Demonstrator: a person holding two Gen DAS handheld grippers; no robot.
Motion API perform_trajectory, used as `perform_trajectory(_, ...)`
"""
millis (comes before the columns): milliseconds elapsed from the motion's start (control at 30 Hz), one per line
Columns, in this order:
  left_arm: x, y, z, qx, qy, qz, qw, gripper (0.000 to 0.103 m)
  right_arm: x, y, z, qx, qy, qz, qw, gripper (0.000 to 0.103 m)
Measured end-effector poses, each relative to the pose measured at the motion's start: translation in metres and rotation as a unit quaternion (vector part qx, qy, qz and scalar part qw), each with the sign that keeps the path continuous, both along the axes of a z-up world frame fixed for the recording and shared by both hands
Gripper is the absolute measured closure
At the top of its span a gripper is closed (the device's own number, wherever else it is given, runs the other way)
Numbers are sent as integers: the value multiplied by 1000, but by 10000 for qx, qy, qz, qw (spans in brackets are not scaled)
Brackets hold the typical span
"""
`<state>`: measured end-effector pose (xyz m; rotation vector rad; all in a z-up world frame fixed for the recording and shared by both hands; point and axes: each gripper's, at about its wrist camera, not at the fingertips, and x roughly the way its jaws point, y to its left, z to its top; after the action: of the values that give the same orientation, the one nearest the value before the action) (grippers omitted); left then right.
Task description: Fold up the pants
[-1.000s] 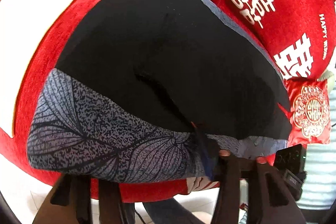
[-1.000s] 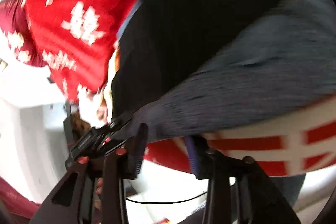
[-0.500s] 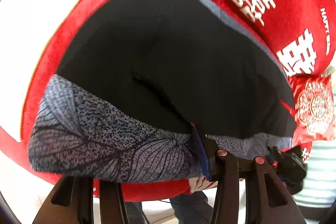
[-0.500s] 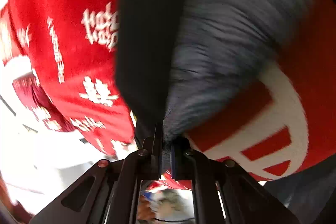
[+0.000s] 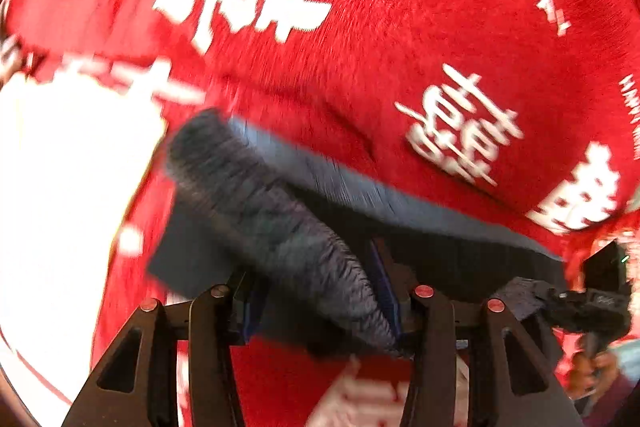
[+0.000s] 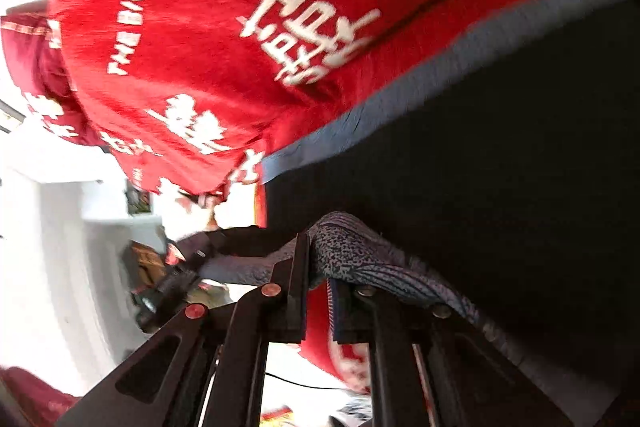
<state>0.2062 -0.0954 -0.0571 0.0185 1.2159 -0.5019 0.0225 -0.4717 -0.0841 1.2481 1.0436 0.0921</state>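
The pants are black with a grey leaf-patterned band. In the left wrist view the patterned band [image 5: 276, 223] is lifted and runs down between the fingers of my left gripper [image 5: 320, 307], whose jaws stand fairly wide around the cloth; whether they grip it I cannot tell. The black part [image 5: 460, 251] lies on the red blanket behind. In the right wrist view my right gripper [image 6: 318, 283] is shut on the patterned band [image 6: 360, 259], with the black cloth [image 6: 480, 167] spread to the right.
A red blanket with white characters [image 5: 360, 27] covers the surface and also shows in the right wrist view [image 6: 220, 7]. The other gripper [image 5: 592, 307] appears at the right edge of the left wrist view. White furniture [image 6: 60, 247] stands at the left.
Both grippers have lifted the patterned band and carried it forward over the black cloth toward the far side. The right gripper went from open to shut on the band.
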Motion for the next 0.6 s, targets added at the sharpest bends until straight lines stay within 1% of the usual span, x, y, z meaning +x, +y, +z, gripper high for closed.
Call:
perform_trajectory(33,8,-8,-9,166,-101,19,9998,50,10,-8,-10,-35,55,154,9999,93)
perform_trajectory(100,29,-22,-36,410,-139,111,9990,49,29,-21,-38,-128,242,400,9988,92)
perform_trajectory(200,50,-32,-73,780,31,273,9966,49,53,-34,-77,-50,536,392,9978,91)
perform_trajectory(233,56,-33,-79,833,79,367,9958,49,58,-36,-86,0,623,374,9974,91)
perform_trajectory(267,58,-31,-75,783,90,469,9958,49,62,-37,-88,31,687,320,9971,91)
perform_trajectory(300,58,-28,-68,756,77,520,9958,49,65,-36,-84,-9,701,330,9970,86)
perform_trajectory(333,57,-24,-60,748,23,545,9957,49,67,-33,-77,-83,675,431,9968,66)
perform_trajectory(367,54,-18,-48,733,-78,544,9958,49,68,-28,-63,-268,558,622,9961,49)
perform_trajectory(400,52,-14,-39,761,-150,543,9955,49,71,-21,-47,-470,407,841,9945,21)
perform_trajectory(433,48,-8,-28,837,-260,549,9946,49,72,-13,-30,-709,287,1030,9917,16)
perform_trajectory(467,45,-3,-20,879,-319,548,9941,49,71,-4,-12,-997,182,1206,9875,16)
perform_trajectory(500,41,2,-13,901,-330,524,9940,49,69,5,1,-1146,60,1369,9839,17)
perform_trajectory(567,34,5,-10,1033,-273,464,9932,49,70,26,16,-1252,-135,1603,9790,24)
perform_trajectory(600,30,3,-14,1131,-234,347,9927,49,72,35,18,-1270,-138,1696,9772,35)
